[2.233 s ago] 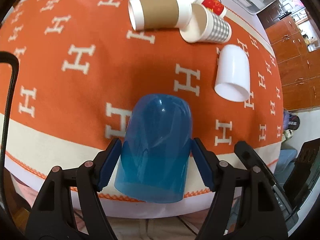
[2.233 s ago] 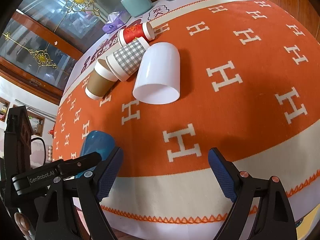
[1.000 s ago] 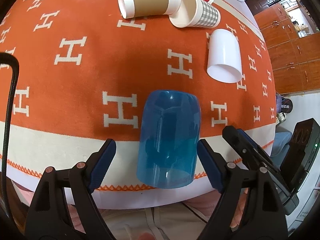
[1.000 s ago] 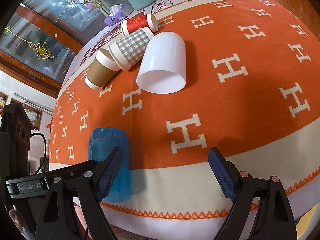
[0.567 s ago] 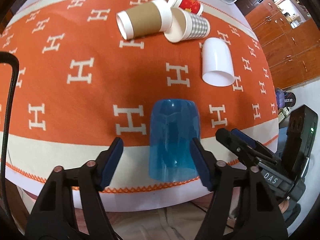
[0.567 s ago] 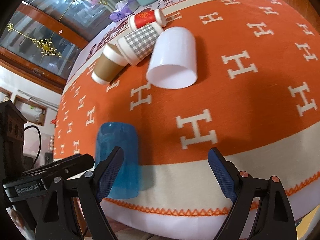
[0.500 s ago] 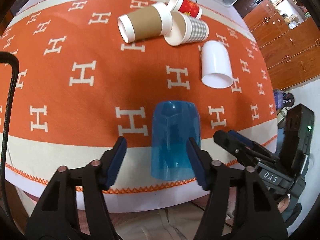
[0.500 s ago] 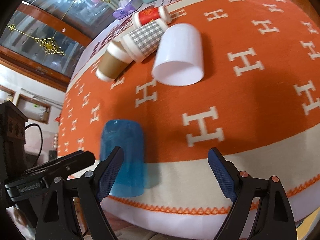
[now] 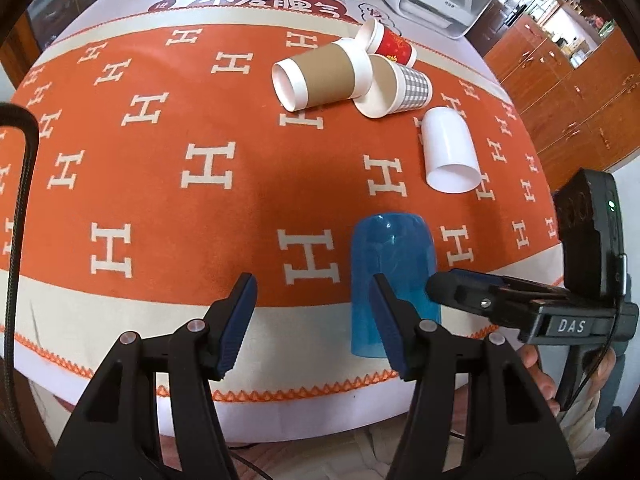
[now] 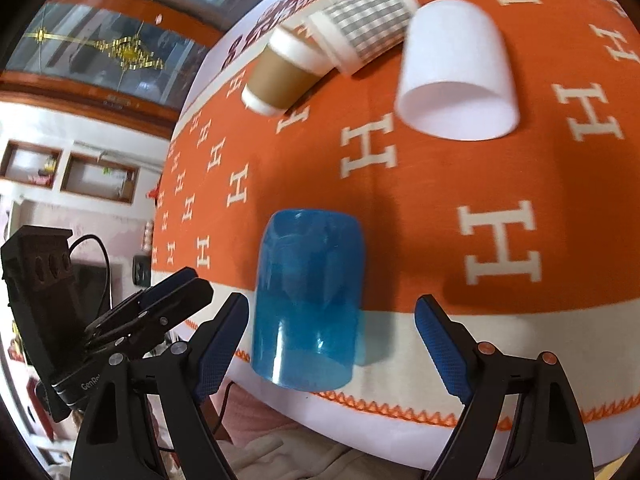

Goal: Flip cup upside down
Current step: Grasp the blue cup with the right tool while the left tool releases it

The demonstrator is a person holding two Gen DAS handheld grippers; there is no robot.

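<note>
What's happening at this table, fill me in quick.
A person holds a claw in each hand over a table with an orange H-patterned cloth. The blue cup stands mouth-down near the table's front edge, so the flip looks done. Neither claw grips it: the left claw is open beside the cup, and the right claw is open too, the cup showing between its fingers without touching them. A white cup, a brown paper cup, a checked one and a red one lie on their sides farther back.
</note>
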